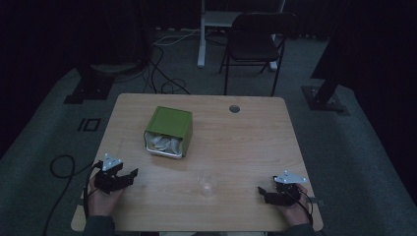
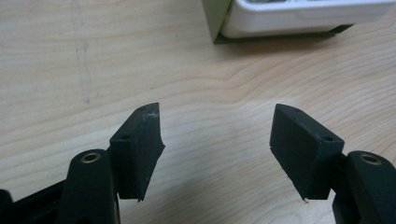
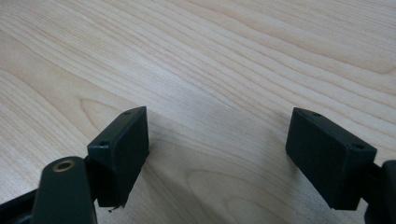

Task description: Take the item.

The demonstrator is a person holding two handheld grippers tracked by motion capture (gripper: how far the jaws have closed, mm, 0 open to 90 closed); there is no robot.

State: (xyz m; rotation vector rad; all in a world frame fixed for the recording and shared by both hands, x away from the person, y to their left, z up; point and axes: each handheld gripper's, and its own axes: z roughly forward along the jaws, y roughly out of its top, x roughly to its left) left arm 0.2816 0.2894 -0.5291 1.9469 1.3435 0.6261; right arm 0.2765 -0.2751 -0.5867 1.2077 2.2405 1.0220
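In the high view, nearest the camera, the person's hands rest at the table's (image 1: 255,147) near edge. The left gripper (image 1: 129,175) lies at about 8 o'clock with its jaws spread and nothing between them. The right gripper (image 1: 261,192) lies at about 4 o'clock, its jaws too dark here to judge. Between them, near 6 o'clock, a clear glass (image 1: 208,184) stands upright, apart from both grippers. Beyond it, toward 11 o'clock, a green box (image 1: 169,129) lies tipped on its side, its white-rimmed mouth facing the person, with crumpled pale stuff showing inside.

In the left gripper view, the jaws stand wide apart over bare wood, holding nothing. The box's white rim (image 2: 299,17) sits at 1 o'clock, well ahead of the jaws.

In the right gripper view, the jaws also stand wide and empty above the wood grain.

The glass looks light, rigid, smooth and breakable, and probably slippery. A gentle squeeze across its wall around mid-height seems safest. The box appears stiff, and its side walls offer flat faces for a grip.
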